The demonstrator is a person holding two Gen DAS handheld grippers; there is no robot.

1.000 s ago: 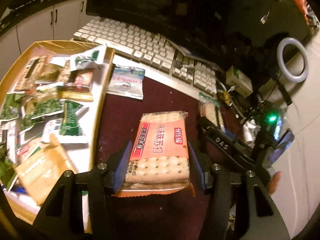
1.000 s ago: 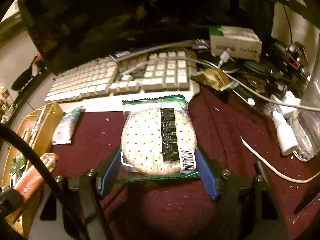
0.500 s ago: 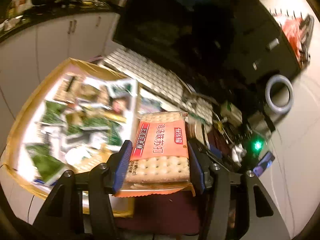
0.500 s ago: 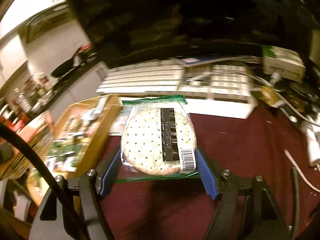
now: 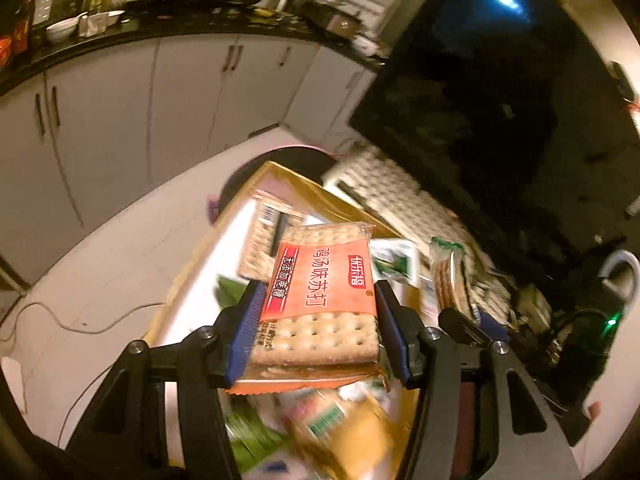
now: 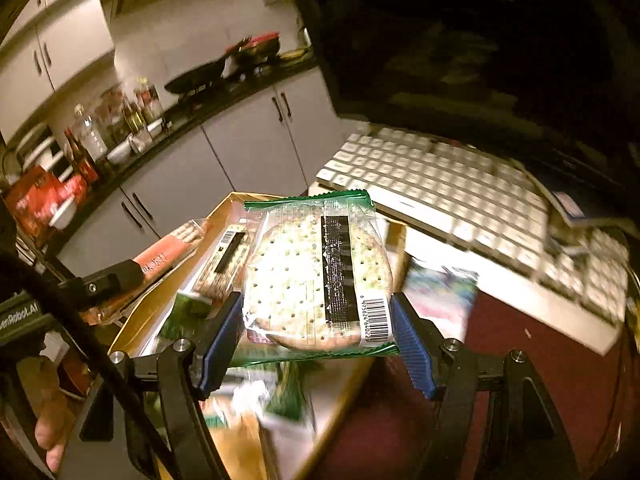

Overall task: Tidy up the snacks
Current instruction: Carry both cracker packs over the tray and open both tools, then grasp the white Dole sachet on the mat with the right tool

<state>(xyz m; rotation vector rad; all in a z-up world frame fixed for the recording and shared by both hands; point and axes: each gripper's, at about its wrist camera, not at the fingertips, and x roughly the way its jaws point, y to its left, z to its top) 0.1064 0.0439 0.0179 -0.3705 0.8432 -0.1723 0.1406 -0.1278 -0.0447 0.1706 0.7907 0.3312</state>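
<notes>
My left gripper (image 5: 316, 328) is shut on an orange soda-cracker pack (image 5: 318, 300) and holds it in the air over the gold-rimmed snack tray (image 5: 304, 190). My right gripper (image 6: 318, 332) is shut on a green-edged round-cracker pack (image 6: 316, 276) and holds it above the same tray (image 6: 160, 296), near its right rim. The left gripper with its orange pack (image 6: 168, 254) shows at the left of the right wrist view. The right gripper's round-cracker pack (image 5: 450, 284) shows to the right in the left wrist view. The tray holds several snack packets.
A white keyboard (image 6: 460, 196) lies beyond the tray in front of a dark monitor (image 5: 500, 120). A dark red mat (image 6: 520, 360) covers the desk to the right. White kitchen cabinets (image 5: 140, 92) stand behind. A loose snack packet (image 6: 440, 292) lies between tray and keyboard.
Both grippers have lifted off the red mat with their packs and swung left over the tray. The views have tilted up toward the kitchen.
</notes>
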